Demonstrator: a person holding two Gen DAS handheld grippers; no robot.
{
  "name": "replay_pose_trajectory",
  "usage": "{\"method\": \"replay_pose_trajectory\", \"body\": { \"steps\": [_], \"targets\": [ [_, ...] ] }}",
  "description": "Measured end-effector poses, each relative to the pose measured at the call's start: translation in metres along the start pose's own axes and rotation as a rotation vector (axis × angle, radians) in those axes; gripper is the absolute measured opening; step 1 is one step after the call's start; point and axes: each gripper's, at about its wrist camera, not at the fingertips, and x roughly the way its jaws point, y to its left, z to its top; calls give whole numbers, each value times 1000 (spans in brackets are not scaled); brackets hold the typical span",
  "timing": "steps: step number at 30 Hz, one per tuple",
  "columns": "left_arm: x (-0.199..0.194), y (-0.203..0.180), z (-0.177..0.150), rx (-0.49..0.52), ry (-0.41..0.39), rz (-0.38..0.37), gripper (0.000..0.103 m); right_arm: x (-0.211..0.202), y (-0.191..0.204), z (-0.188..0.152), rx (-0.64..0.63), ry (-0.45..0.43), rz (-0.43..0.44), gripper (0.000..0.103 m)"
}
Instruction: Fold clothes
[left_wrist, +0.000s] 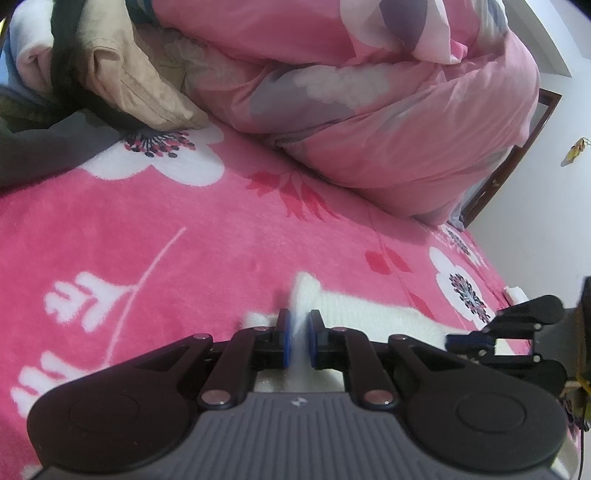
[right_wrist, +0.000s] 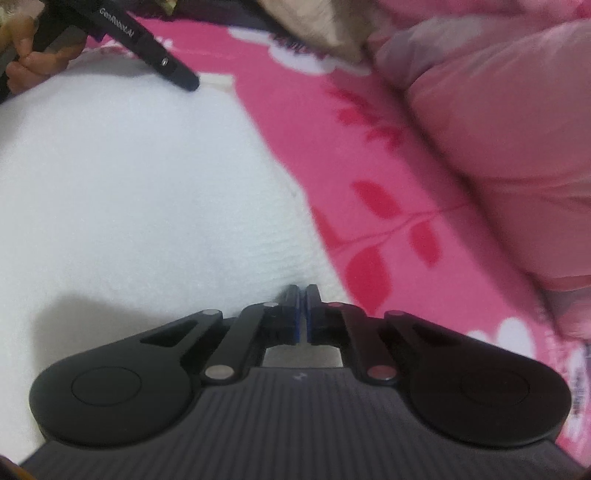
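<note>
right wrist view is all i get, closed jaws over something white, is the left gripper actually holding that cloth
Observer: Yes. In the left wrist view the left gripper is shut on a pinched-up ridge of the white garment.
Operator: anything else on the bed past my blurry pink lump
Observer: A heap of unfolded clothes, with a tan garment on top, lies at the far left beside the pink quilt.
Operator: where do i sit relative to left
Observer: The right gripper shows at the left view's right edge, low at the white garment's other end.
</note>
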Motion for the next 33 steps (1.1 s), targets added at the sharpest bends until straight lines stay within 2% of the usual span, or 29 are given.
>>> {"method": "replay_pose_trajectory", "body": {
  "steps": [4,8,10,11,13,14,15,19,23,25,28,33],
  "targets": [
    [0,0,0,-4,-1,-2,10,-11,5,0,-41,-37,-133,0],
    [0,1,0,-3,0,-3,10,12,20,-5,-126,-6,-191,1],
    [0,1,1,-3,0,-3,10,30,27,-11,-138,18,-211,1],
    [0,1,1,-3,0,-4,10,32,25,-11,-105,12,-211,2],
    [0,1,0,-2,0,-4,10,19,7,-10,39,-20,-175,5],
    [0,1,0,-2,0,-4,10,9,-8,-13,142,-39,-164,17],
    [0,2,0,-1,-1,-4,10,-4,-25,-17,255,-59,-156,22],
    [0,3,-1,-1,1,-4,10,-61,-81,-64,631,-131,-231,26],
    [1,0,0,8,5,0,11,-98,-101,-128,931,-136,-204,28],
    [2,-1,0,19,5,3,11,-97,-99,-150,1012,-105,-186,30],
    [3,-1,1,22,11,3,11,-86,-97,-176,1117,-105,-139,30],
    [4,-4,1,36,12,15,11,-67,-94,-196,1253,-154,3,30]
  ]
}}
